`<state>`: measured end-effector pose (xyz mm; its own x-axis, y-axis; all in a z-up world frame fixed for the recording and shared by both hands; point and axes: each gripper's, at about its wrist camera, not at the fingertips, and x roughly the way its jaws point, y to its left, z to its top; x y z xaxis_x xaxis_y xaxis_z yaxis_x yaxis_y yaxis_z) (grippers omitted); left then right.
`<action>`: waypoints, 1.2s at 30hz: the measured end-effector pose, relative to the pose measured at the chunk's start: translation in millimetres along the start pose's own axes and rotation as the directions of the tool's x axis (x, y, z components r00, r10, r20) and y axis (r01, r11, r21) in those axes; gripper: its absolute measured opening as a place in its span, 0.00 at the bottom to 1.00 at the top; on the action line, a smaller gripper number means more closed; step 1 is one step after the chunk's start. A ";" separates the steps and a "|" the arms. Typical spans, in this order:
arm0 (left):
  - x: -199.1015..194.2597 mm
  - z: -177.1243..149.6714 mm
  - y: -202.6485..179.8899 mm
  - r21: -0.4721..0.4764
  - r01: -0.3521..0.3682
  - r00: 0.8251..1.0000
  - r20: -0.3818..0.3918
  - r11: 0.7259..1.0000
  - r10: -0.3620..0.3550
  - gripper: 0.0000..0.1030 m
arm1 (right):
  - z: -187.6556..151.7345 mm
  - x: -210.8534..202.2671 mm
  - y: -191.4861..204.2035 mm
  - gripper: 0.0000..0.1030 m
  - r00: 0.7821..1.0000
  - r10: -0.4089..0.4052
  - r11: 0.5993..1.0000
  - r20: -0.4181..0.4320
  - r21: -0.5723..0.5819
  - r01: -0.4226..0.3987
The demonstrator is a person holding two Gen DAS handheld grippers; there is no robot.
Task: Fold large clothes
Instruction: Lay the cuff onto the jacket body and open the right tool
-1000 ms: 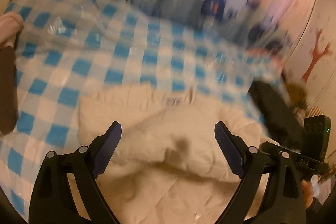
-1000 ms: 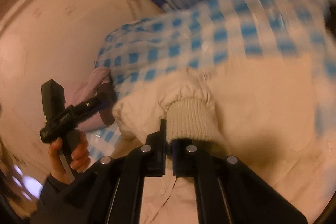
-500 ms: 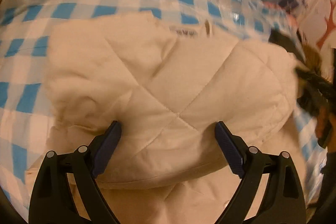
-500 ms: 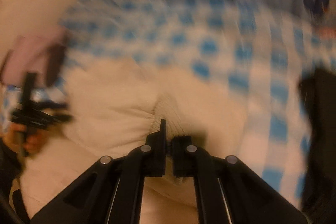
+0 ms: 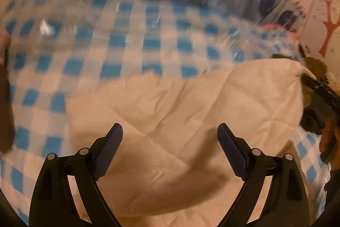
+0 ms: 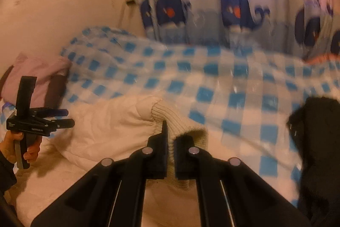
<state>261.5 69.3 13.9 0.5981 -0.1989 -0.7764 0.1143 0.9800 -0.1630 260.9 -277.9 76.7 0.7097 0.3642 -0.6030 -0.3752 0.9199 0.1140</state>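
Cream quilted jacket mid-fold on the blue-checked bed cover.
Right hand-held gripper pinches the ribbed cuff, sleeve not yet laid across; left hand-held gripper hangs spread above the padded body. Most folding remains.

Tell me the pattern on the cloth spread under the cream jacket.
Blue and white checks on the cloth, clearest in the right wrist view.
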 end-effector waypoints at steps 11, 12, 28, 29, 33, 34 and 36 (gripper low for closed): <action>-1.6 -14.0 0.7 0.000 0.023 0.998 0.055 1.000 -0.023 0.87 | -59.9 45.1 -48.2 0.45 0.975 0.099 0.974 -0.198 0.222 -0.054; -5.2 -10.7 2.1 0.000 0.022 0.997 0.075 1.000 -0.022 0.87 | -55.9 30.4 -52.5 0.57 0.986 0.079 0.970 -0.147 0.240 -0.042; 52.7 -20.2 37.6 -0.127 -0.077 0.997 -0.033 0.989 0.073 0.87 | -52.8 130.0 -22.3 0.56 0.931 0.075 0.954 -0.357 0.297 0.037; 47.3 -19.2 38.4 -0.138 -0.068 0.998 -0.026 0.988 0.065 0.87 | -50.2 125.8 -20.9 0.56 0.933 0.075 0.955 -0.351 0.295 0.034; 18.1 -20.9 49.4 -0.192 -0.053 0.996 0.061 0.980 0.065 0.87 | -40.9 78.0 -16.3 0.57 0.974 0.067 0.955 -0.215 0.296 -0.001; 18.2 -22.3 55.8 -0.202 -0.079 0.994 0.063 0.976 0.093 0.87 | -44.3 76.1 -16.8 0.58 0.974 0.046 0.959 -0.223 0.284 0.019; 35.7 -26.3 69.2 -0.230 -0.104 0.994 -0.001 0.968 0.107 0.87 | -61.1 93.8 -23.9 0.58 0.948 0.047 0.955 -0.314 0.292 0.049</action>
<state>270.0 129.8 -41.1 0.6057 -0.0932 -0.7902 -0.1341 0.9669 -0.2169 300.1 -274.7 -30.8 0.4684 0.3432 -0.8141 -0.1492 0.9389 0.3101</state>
